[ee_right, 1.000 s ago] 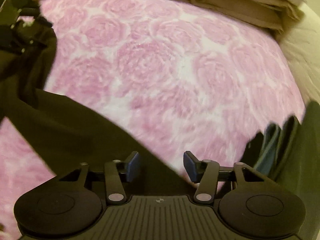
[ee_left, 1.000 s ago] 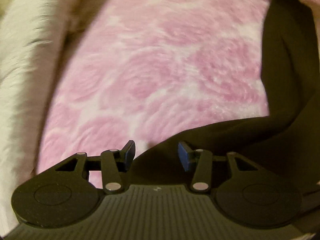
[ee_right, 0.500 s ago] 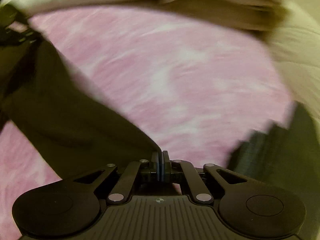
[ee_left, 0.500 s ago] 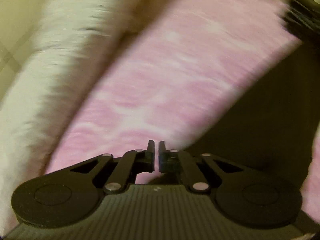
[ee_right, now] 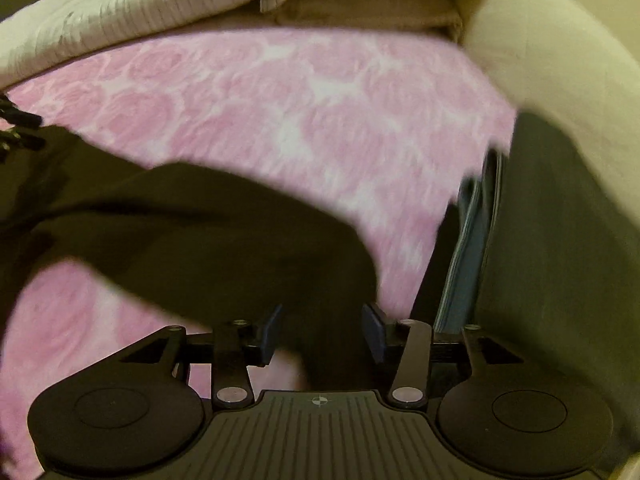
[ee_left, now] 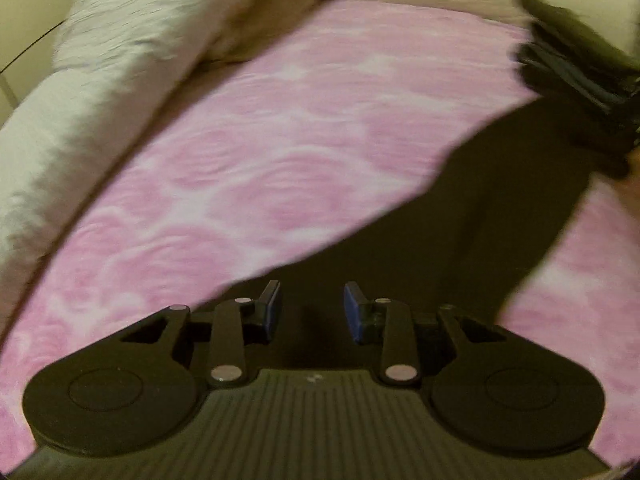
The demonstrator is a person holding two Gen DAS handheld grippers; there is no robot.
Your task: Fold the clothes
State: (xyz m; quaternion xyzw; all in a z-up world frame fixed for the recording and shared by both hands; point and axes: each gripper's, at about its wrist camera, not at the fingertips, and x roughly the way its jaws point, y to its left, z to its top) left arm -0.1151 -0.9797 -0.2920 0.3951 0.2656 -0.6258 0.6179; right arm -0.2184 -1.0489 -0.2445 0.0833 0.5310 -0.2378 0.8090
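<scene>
Both grippers are over the bed, jaws apart on each. Left gripper (ee_left: 312, 308): blue-faced pads spread wide, and the dark garment (ee_left: 480, 216) lies in the gap between them, unclamped. Same on the right gripper (ee_right: 322, 330): pads parted, a fold of the dark cloth (ee_right: 208, 228) runs down between them, and I cannot tell whether it touches either pad. The garment is a matte, soft, near-black fabric, stretched as a long band between the two tools; in the left view it runs from 6 o'clock up to 2 o'clock, where the other tool shows as a blurred black shape. Under it is a plush pink blanket (ee_left: 280, 140) with a rose-swirl pattern, fuzzy nap, mottled white between blooms. A cream ribbed quilt (ee_left: 100, 72) is bunched along the 10 o'clock edge in the left view. In the right view, a folded tan blanket (ee_right: 372, 4) sits at 12 o'clock, and a stack of folded clothes (ee_right: 472, 240) at 3 o'clock shows blue-grey layered edges beside a dark olive slab. Motion blur softens everything.
</scene>
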